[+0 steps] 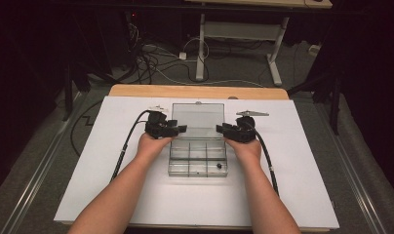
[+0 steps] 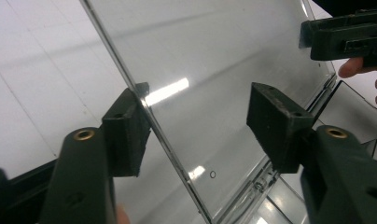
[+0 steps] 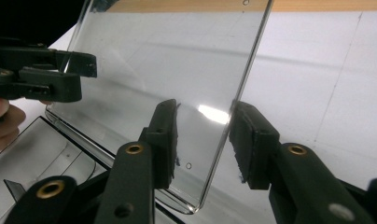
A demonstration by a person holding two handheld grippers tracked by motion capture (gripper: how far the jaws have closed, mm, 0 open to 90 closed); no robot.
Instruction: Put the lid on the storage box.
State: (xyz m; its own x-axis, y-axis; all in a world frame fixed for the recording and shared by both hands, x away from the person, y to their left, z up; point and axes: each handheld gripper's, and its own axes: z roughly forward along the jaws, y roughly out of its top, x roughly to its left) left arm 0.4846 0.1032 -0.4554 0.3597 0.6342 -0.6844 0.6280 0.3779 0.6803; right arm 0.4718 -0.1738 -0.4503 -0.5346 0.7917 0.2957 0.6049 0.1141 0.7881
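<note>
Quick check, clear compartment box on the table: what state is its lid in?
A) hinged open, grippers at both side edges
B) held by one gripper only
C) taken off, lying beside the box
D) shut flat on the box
A: the lid stands raised behind the compartments, with the left gripper and right gripper at its two side edges.

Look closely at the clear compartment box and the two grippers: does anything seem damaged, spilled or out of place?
Nothing stands out. The clear box sits square on the white sheet, its lid raised and unbroken between the left gripper and right gripper. One small dark item lies in a compartment.
</note>
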